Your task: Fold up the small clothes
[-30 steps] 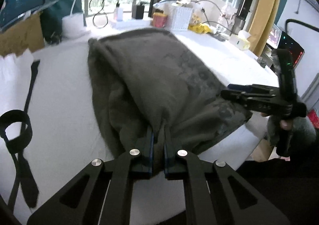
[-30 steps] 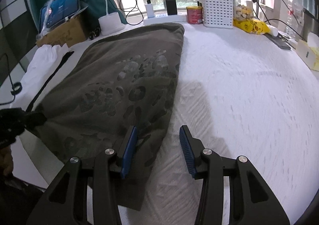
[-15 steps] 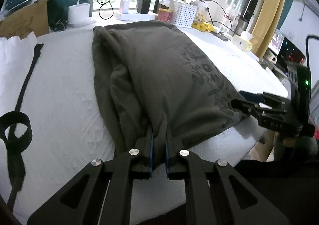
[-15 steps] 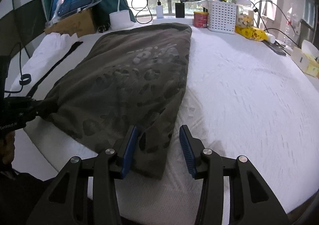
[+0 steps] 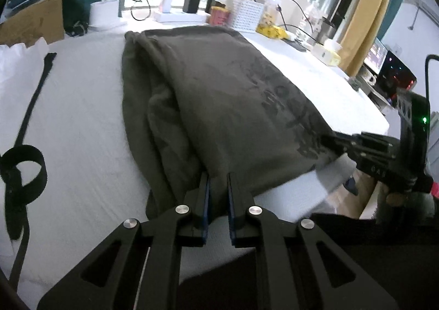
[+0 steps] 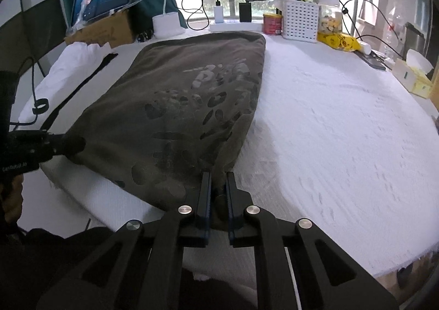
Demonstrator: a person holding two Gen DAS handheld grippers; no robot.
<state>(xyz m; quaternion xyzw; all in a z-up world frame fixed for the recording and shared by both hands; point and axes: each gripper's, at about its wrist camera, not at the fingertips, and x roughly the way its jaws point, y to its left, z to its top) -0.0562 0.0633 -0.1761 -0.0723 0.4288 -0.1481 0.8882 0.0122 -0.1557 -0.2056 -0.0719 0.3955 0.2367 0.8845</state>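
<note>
A dark olive garment (image 5: 219, 96) with a faded print lies lengthwise on the white padded table (image 5: 82, 118). My left gripper (image 5: 218, 177) is shut on its near left corner, and the cloth bunches between the blue pads. In the right wrist view the same garment (image 6: 186, 107) reaches the table's near edge. There my right gripper (image 6: 218, 174) has its jaws closing on the near right corner, with the fabric pinched between them. Each gripper shows in the other's view: the right gripper (image 5: 326, 141) at the hem's right end, the left gripper (image 6: 68, 145) at its left end.
A black strap with a loop (image 5: 22, 170) and white cloth (image 5: 19, 63) lie left of the garment. Along the far edge stand a cardboard box (image 6: 104, 30), a white basket (image 6: 301, 22), a red can (image 6: 272, 24), chargers and cables. A tissue box (image 6: 414, 76) sits far right.
My right gripper's jaws, open around the garment's right edge before, have come together on its near corner. The left gripper has kept its hold on the other corner.
</note>
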